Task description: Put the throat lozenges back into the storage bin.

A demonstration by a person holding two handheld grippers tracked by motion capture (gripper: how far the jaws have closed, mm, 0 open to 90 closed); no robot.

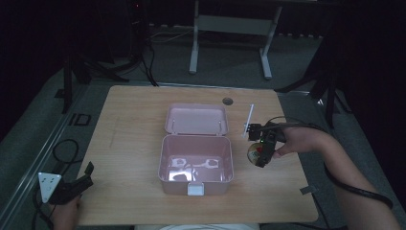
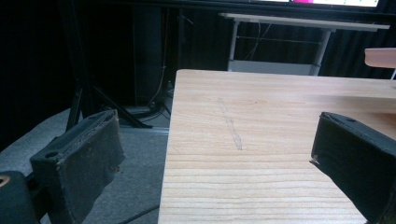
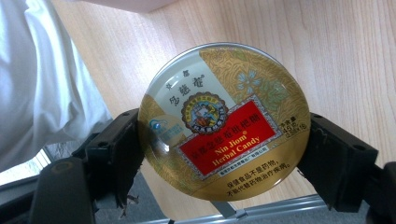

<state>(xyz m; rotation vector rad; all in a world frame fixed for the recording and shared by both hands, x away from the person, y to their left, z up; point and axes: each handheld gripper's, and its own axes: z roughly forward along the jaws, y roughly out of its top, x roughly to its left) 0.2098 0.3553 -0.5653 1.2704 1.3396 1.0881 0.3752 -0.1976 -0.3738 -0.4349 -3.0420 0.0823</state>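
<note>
The pale wooden surface [image 1: 134,124] carries an open pink plastic box [image 1: 195,165] with its hinged lid [image 1: 196,120] laid back, at the middle; the right gripper [image 1: 261,152] hangs above the surface just right of that box, its jaws clamped on the rim of a round gold metal candy tin [image 3: 224,121]; the left gripper [image 1: 79,184] rests at the near left corner, jaws spread wide with nothing between them. The high view makes the tin a small blur; the right gripper view reads its red label, "Nin Jiom Herbal Candy"; the left gripper view shows a faint diagonal mark [image 2: 229,123] on the wood.
</note>
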